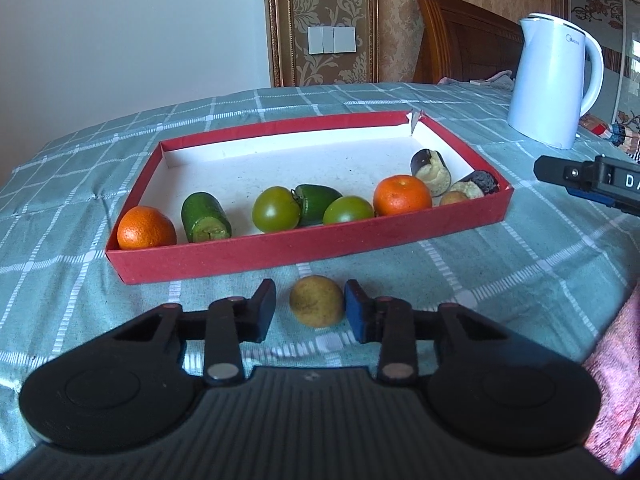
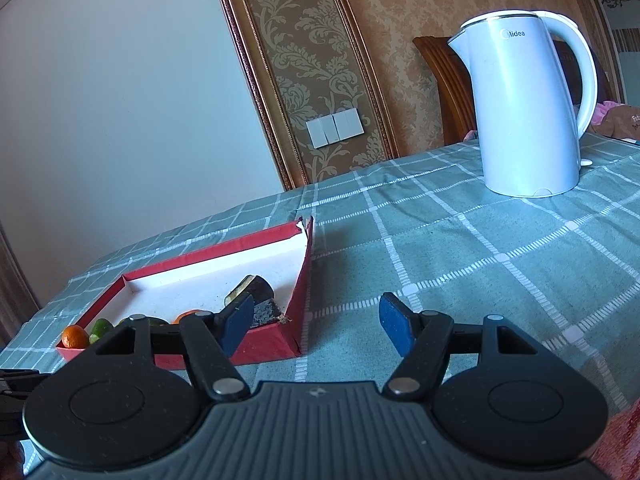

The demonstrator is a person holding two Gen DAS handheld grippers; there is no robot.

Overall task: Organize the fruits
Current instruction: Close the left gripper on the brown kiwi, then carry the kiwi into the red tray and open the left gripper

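Two left fingers [image 1: 266, 312] flanked a yellow fruit [image 1: 317, 306], right pad touching, left short of it; the right gripper [image 2: 317, 330] gaped empty.

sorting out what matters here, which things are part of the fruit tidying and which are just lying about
Part of the job:
yellow fruit between the left claw pads
red tray
oranges
green tomatoes

Just lying about:
white kettle
checked tablecloth

The box [image 1: 304, 248] looks like matt red cardboard with a white paper inside. The checked cloth [image 1: 500, 264] is woven and soft. The kettle [image 2: 528, 112] is smooth, glossy white plastic. The yellow fruit [image 1: 317, 306] has a dull, slightly rough skin. The headboard [image 1: 464, 40] is polished wood.
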